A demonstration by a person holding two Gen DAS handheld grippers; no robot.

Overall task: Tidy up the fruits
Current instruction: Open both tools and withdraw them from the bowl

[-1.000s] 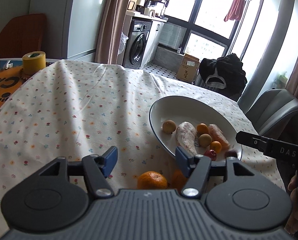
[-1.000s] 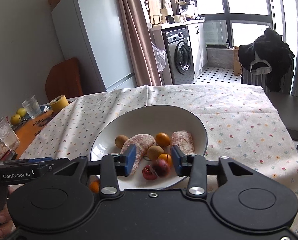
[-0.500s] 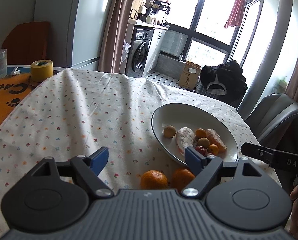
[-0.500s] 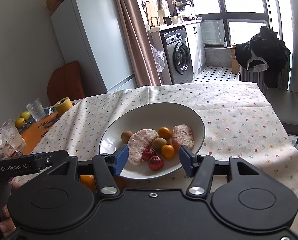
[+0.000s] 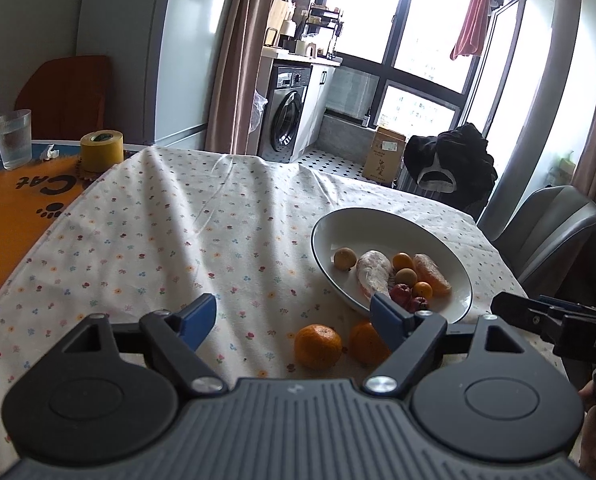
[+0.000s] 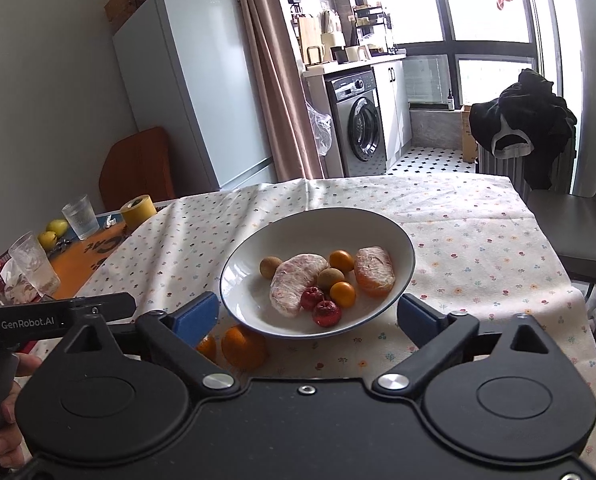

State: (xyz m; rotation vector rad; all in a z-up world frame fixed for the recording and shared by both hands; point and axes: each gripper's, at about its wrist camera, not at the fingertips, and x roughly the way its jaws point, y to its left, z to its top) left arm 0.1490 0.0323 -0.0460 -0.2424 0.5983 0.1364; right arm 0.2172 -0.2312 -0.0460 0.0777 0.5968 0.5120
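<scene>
A white bowl (image 5: 338, 216) (image 6: 242, 264) on the flowered tablecloth holds two peeled pomelo pieces (image 6: 294, 280), small red fruits (image 6: 327, 313), kumquats and brown round fruits. Two mandarins (image 5: 318, 346) (image 6: 244, 347) lie on the cloth just in front of the bowl's near rim. My left gripper (image 5: 294, 318) is open, hovering above the mandarins with nothing between its fingers. My right gripper (image 6: 308, 316) is open wide, raised in front of the bowl, and empty.
At the far left stand a yellow tape roll (image 5: 101, 150) and a ribbed glass (image 5: 13, 138) on an orange mat, with two yellow fruits (image 6: 52, 232) and another glass (image 6: 34, 264) nearby. A grey chair (image 5: 546, 224) stands at the table's right side. A person's hand (image 6: 6, 432) holds the other gripper.
Both grippers have opened wider and drawn back and up from the bowl. Two red fruits that sat between the right fingers now lie in the bowl. A second mandarin has come into view.
</scene>
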